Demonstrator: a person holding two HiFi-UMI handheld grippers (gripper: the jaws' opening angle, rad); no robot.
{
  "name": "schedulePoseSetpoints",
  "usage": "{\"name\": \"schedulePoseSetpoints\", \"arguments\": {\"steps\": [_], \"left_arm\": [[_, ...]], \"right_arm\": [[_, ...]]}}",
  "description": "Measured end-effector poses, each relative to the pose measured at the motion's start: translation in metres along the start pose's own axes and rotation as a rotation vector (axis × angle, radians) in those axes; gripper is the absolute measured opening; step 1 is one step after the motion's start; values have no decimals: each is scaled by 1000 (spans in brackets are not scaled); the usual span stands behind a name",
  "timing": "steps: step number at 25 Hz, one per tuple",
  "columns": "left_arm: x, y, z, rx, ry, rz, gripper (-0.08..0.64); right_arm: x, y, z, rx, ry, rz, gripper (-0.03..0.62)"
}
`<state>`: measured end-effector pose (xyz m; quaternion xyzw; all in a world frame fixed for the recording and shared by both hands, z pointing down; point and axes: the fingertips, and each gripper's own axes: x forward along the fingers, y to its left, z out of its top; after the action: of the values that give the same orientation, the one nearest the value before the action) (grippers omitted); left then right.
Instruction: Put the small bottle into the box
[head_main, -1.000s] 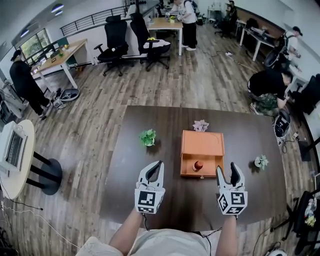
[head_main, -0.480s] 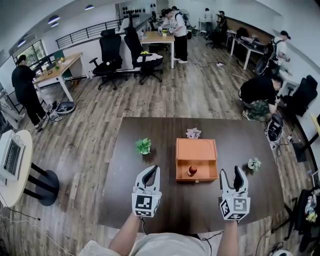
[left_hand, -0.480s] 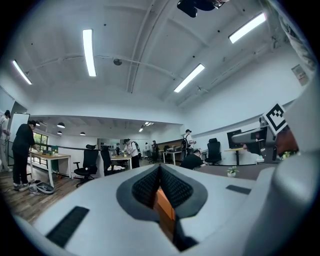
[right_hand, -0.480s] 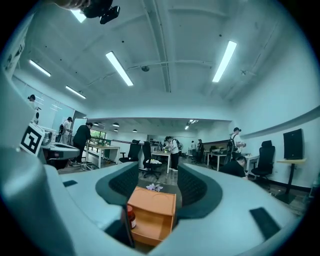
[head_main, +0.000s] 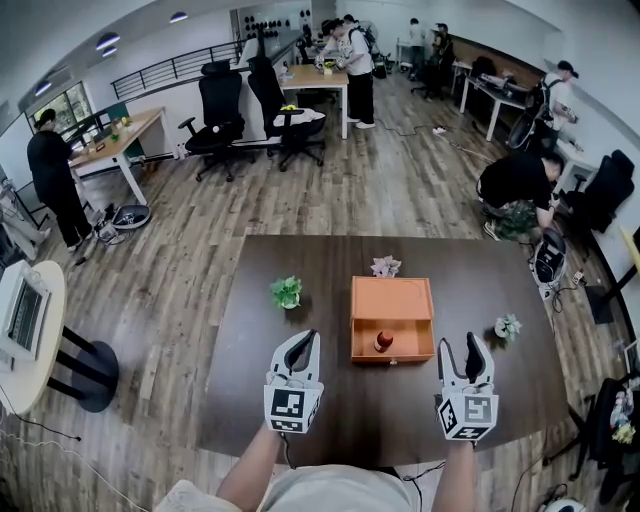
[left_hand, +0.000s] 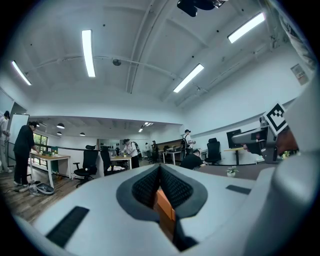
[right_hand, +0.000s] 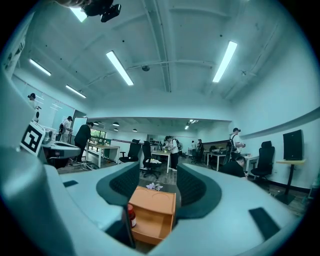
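Observation:
An orange open-topped box (head_main: 392, 300) lies in the middle of the dark table (head_main: 300, 420). The small bottle (head_main: 383, 342) with a red cap stands inside it near the front wall. My left gripper (head_main: 305, 340) is held left of the box's front corner, shut and empty. My right gripper (head_main: 460, 345) is held right of the box with its jaws apart and closing, nothing between them. In the right gripper view the box (right_hand: 155, 200) and the bottle (right_hand: 131, 216) show beyond the right gripper (right_hand: 157, 186). Past the left gripper (left_hand: 160, 172) only a sliver of the box (left_hand: 164, 212) shows.
A small green plant (head_main: 287, 292) stands left of the box and another little plant (head_main: 507, 327) to its right. A pale paper flower (head_main: 385, 266) lies behind the box. Office chairs, desks and several people fill the room beyond the table.
The head view has shifted a little since a second ago. Both grippers stay at the box's front corners and the bottle has not moved in the box.

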<state>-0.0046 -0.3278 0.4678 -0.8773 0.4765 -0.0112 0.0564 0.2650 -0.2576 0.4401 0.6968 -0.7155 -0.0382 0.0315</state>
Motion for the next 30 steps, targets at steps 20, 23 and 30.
{"name": "schedulePoseSetpoints", "arguments": {"steps": [20,23,30], "left_arm": [[6,-8,-3,-16,1,4,2],[6,-11,-4,-12,2,-4,2],[7,-11,-4,-11,1,-4,2]], "right_arm": [[-2,-4,7,-28,-13,-22,0],[-4,-6,7,-22,-17,-27,1],[-5,-8,6,-14,-25,-31,0]]}}
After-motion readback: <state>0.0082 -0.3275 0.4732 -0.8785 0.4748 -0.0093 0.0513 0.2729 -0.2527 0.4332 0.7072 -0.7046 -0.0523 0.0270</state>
